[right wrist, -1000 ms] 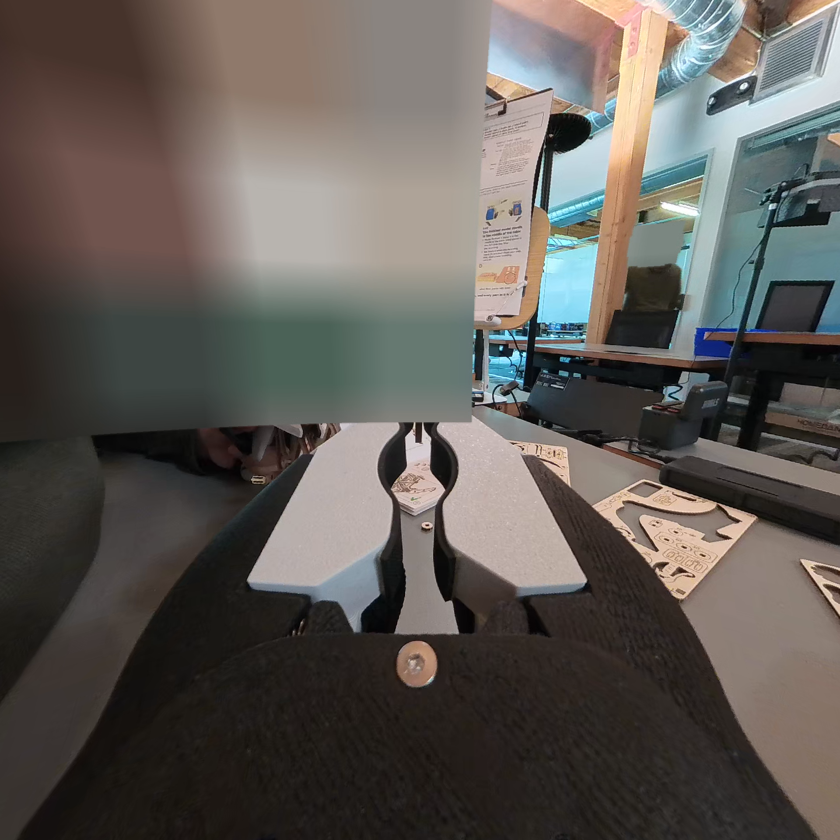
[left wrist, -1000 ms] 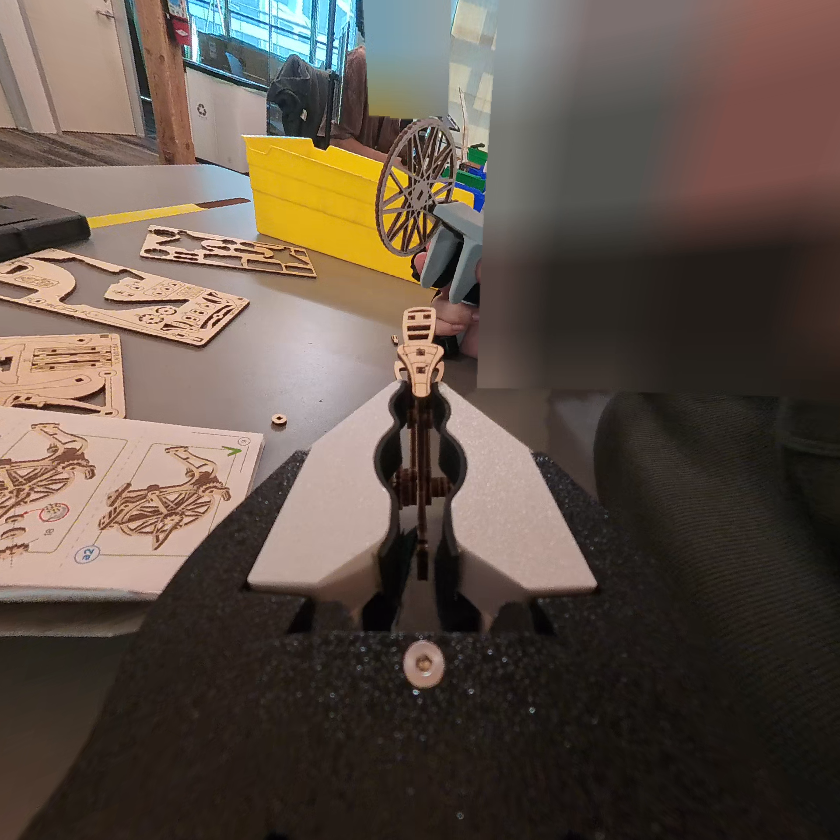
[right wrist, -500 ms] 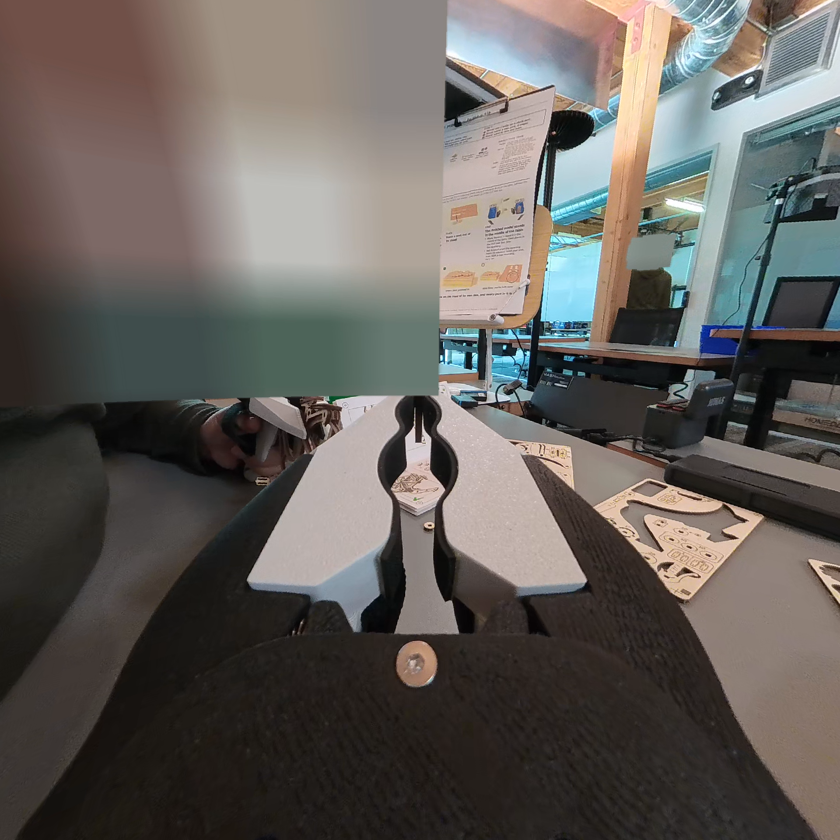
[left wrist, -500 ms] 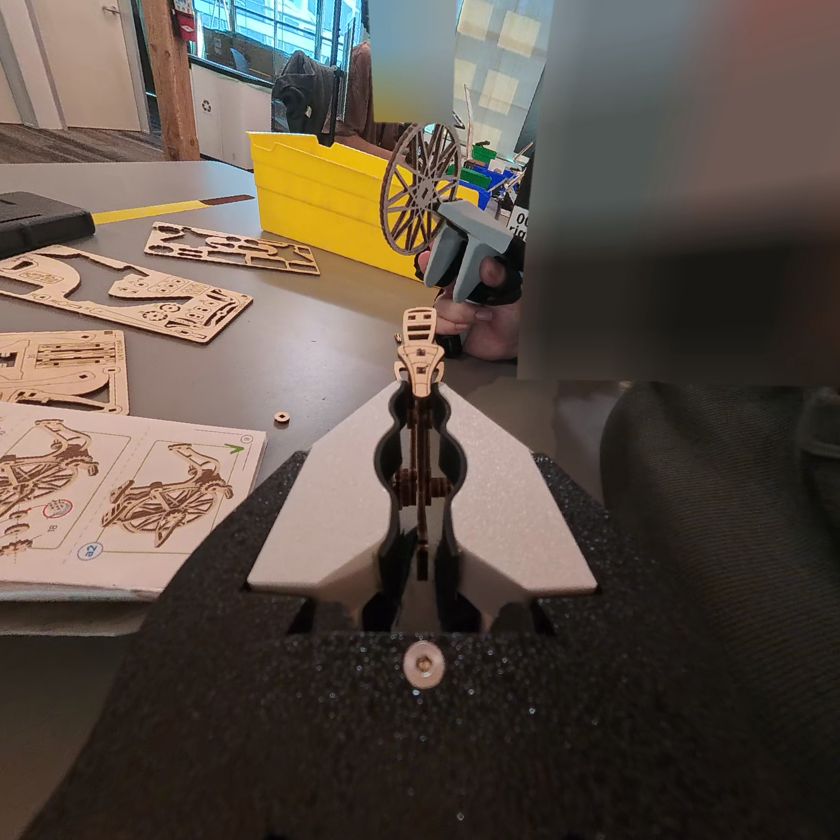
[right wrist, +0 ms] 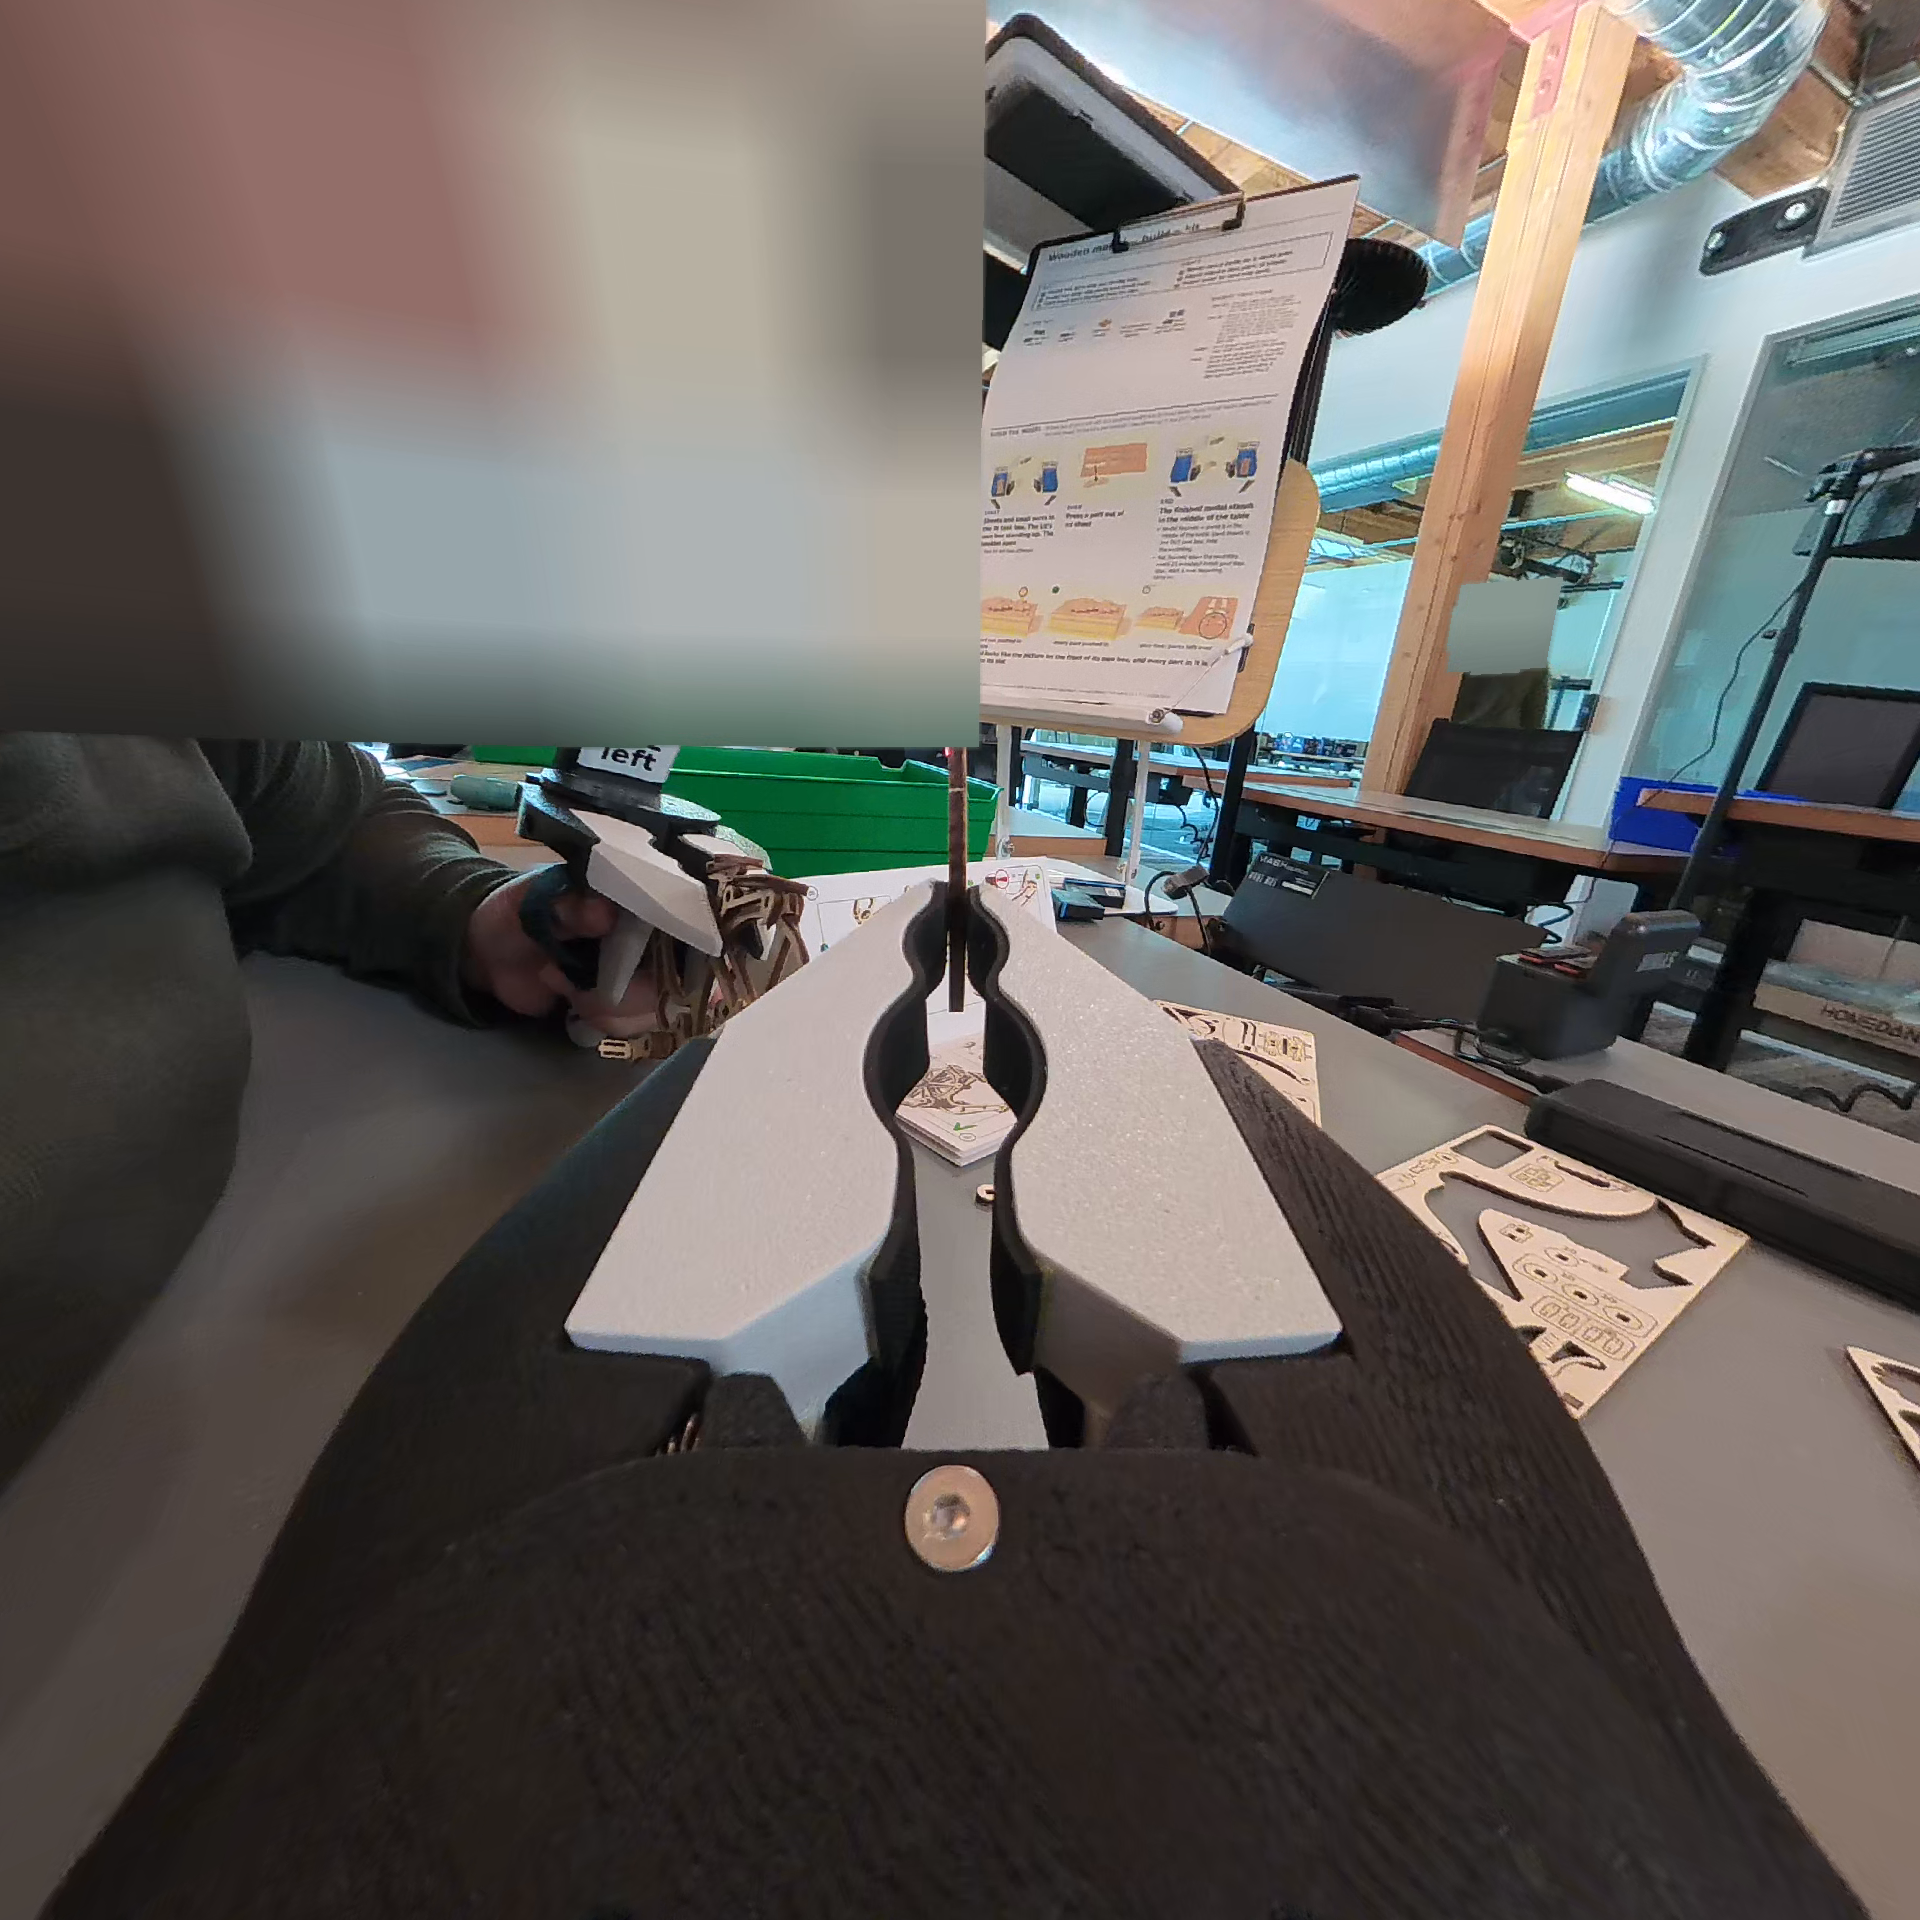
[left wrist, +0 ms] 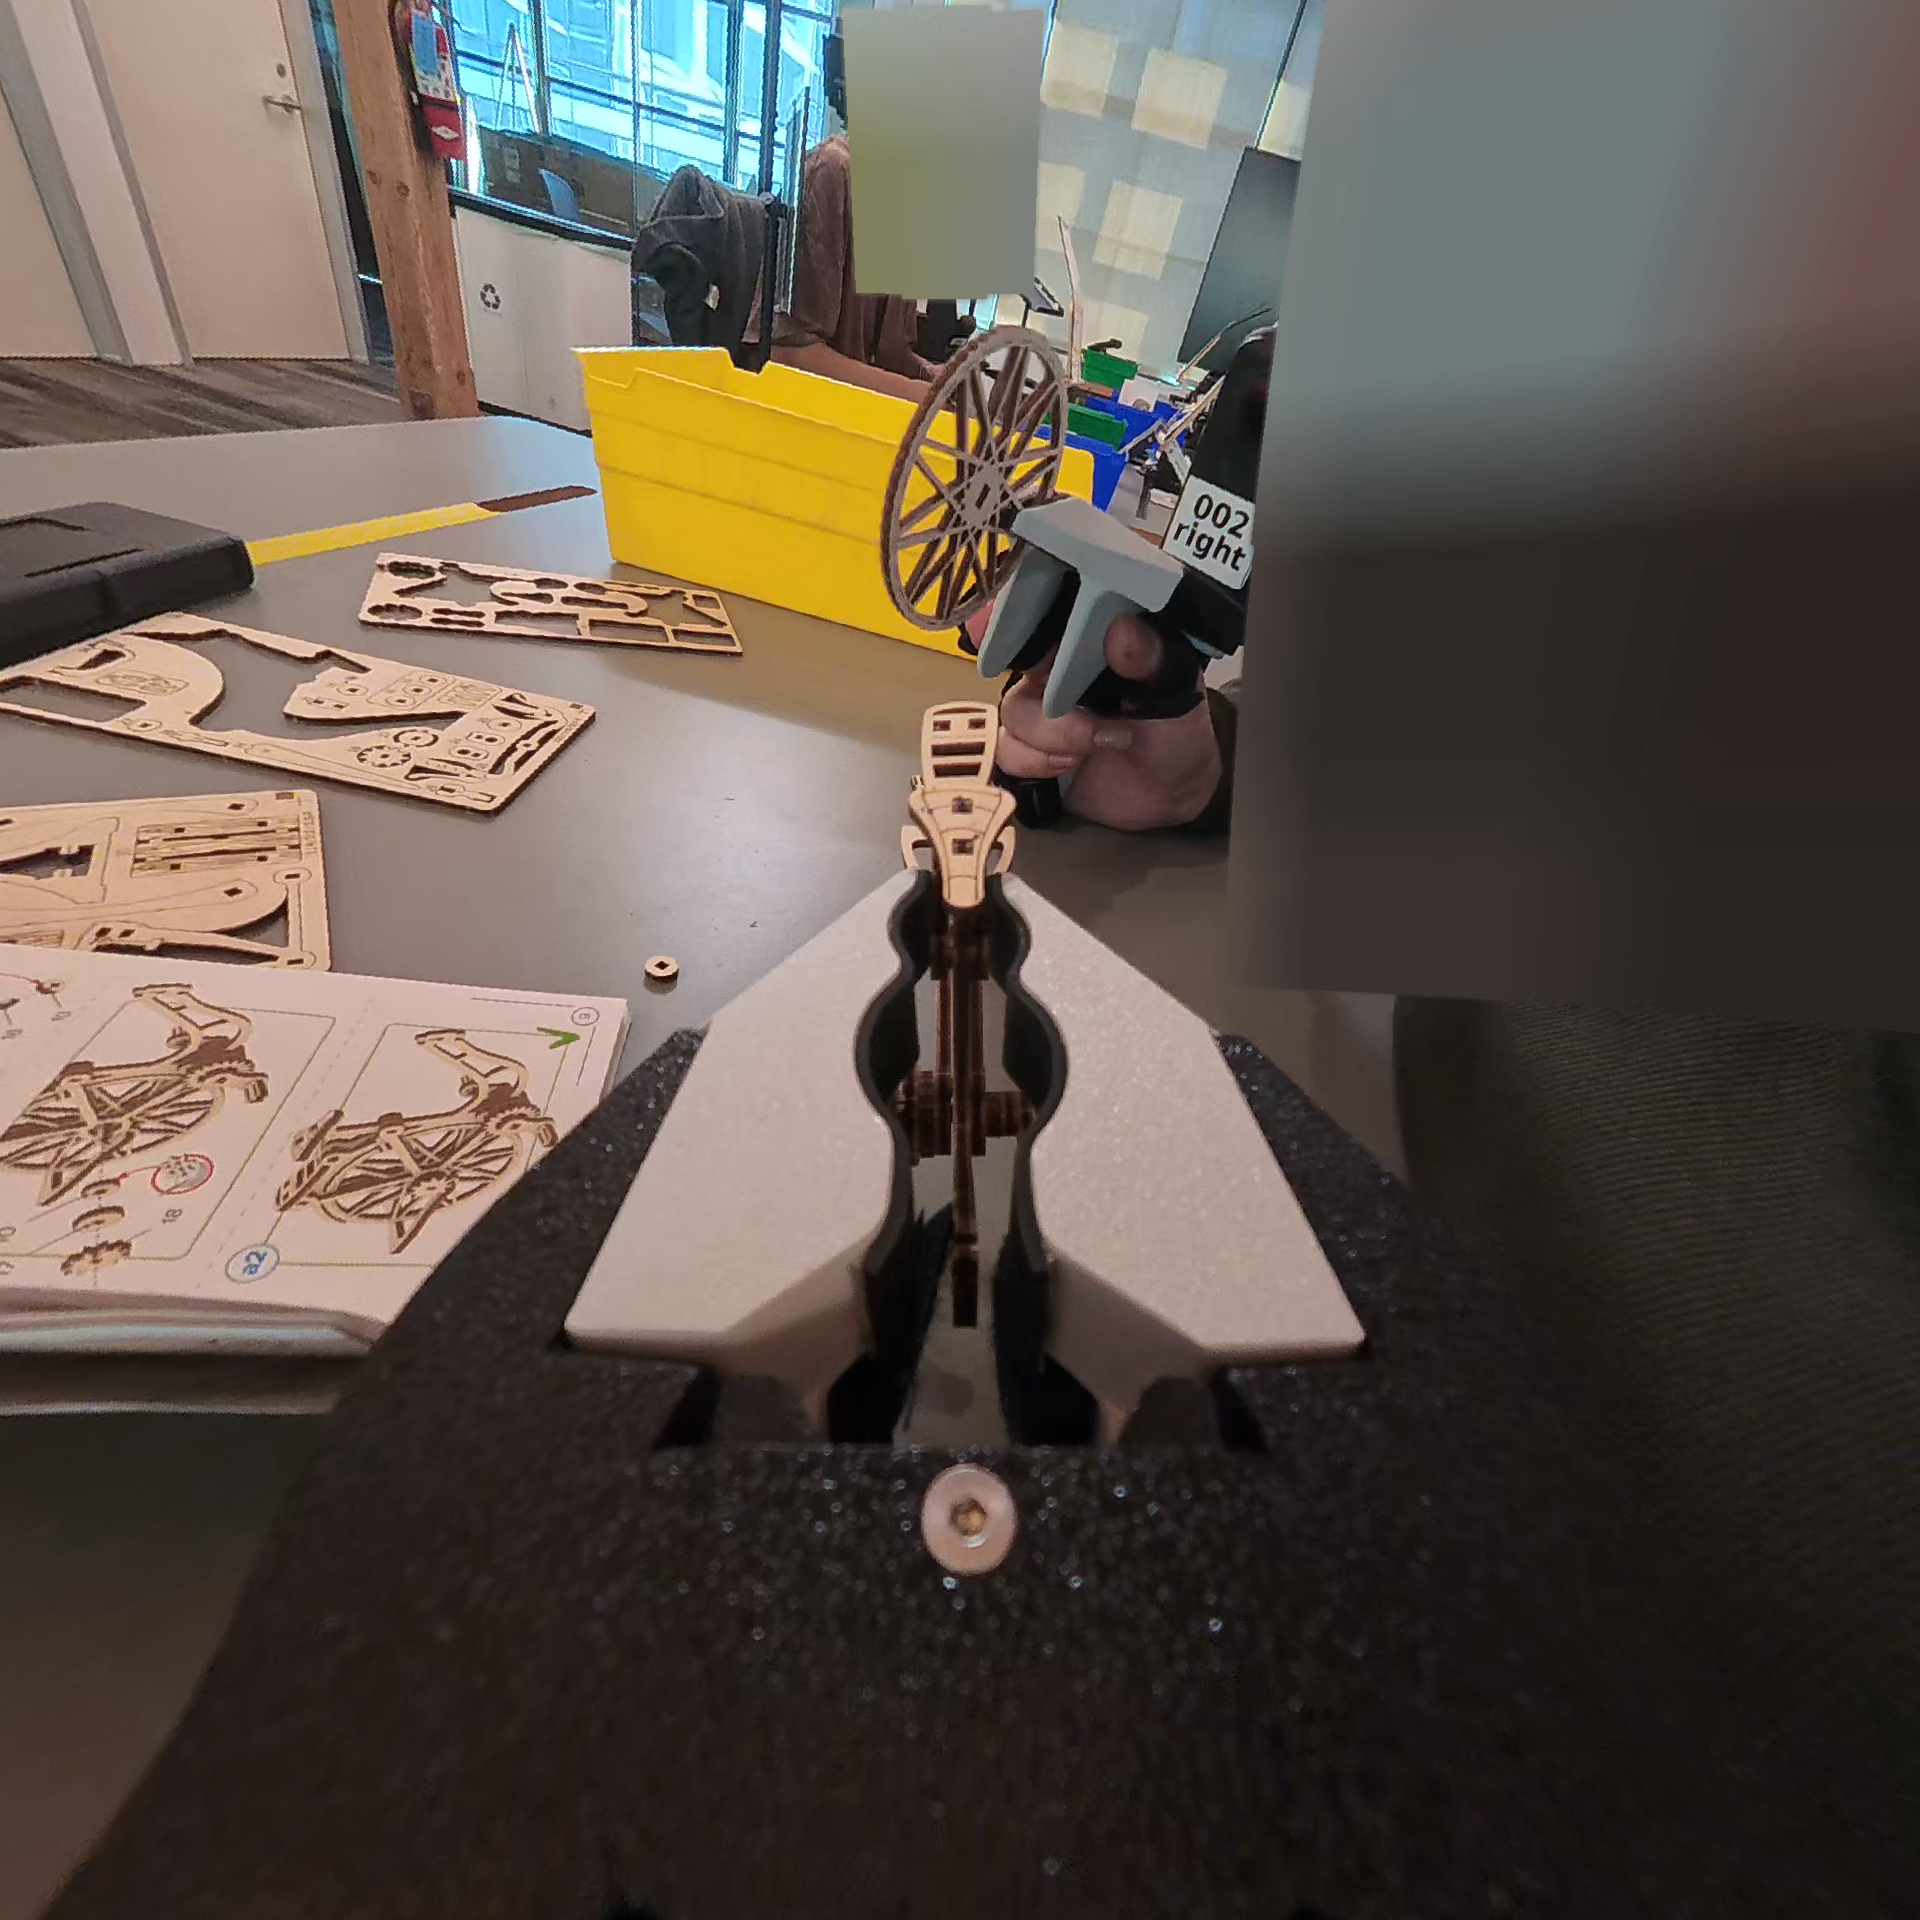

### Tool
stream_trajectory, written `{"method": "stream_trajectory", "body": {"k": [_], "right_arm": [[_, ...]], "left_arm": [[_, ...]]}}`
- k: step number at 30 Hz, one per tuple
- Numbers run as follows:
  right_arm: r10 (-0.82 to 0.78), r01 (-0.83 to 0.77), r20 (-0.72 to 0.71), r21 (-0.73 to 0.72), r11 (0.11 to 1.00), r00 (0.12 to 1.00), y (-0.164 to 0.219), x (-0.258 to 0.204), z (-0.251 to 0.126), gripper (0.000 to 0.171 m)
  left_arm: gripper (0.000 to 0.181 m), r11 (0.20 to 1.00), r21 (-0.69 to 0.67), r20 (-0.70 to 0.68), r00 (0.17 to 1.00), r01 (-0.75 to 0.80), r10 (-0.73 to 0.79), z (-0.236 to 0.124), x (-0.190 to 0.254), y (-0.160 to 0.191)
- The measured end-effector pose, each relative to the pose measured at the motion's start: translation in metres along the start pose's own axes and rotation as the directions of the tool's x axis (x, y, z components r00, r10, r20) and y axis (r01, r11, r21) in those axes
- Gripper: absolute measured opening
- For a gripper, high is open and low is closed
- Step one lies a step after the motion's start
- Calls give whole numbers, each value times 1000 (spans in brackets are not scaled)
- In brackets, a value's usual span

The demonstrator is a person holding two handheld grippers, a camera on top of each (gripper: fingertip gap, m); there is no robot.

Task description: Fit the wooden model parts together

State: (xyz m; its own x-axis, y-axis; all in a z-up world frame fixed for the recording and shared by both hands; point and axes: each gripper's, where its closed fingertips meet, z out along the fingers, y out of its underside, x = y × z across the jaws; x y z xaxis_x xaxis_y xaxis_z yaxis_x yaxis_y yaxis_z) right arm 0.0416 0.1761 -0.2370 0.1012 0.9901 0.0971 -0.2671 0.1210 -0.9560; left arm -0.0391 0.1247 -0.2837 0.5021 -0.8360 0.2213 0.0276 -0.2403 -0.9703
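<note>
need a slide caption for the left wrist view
Left gripper clamps the wooden bike frame; right gripper holds the spoked wheel above the table.

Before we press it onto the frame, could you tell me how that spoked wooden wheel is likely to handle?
The spoked wheel, pinched at its rim by the right gripper, looks thin and mostly cut-out, so probably very light. Its slim spokes seem fragile under sideways force. Seen edge-on in the right wrist view, it is a flat disc, so it may roll if dropped.

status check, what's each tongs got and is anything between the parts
Left tongs shut on wooden bike frame. Right tongs shut on spoked wooden wheel, held up, edge-on in its own view. Parts apart, not yet mated. Nothing between them.
</note>
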Motion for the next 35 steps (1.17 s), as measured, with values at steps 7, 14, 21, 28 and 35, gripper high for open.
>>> {"method": "stream_trajectory", "body": {"k": [7, 14, 21, 28, 35], "right_arm": [[5, -5, 4, 0, 1000, 1000, 0, 0, 0, 0], [6, -6, 7, 0, 1000, 1000, 0, 0, 0, 0], [7, -7, 9, 0, 1000, 1000, 0, 0, 0, 0], [8, -8, 11, 0, 1000, 1000, 0, -1, 0, 0], [16, -16, 8, 3, 1000, 1000, 0, 0, 0, 0]], "left_arm": [[7, 1000, 7, -1, 1000, 26, -26, -1, -2, -1], [7, 999, 14, -1, 999, 46, -46, -1, -4, -2], [7, 997, 26, -2, 997, 74, -74, -2, -7, -3], [7, 994, 41, -6, 995, 103, -103, -4, -9, -5], [7, 943, 182, -51, 960, 278, -274, -17, -26, -20]]}}
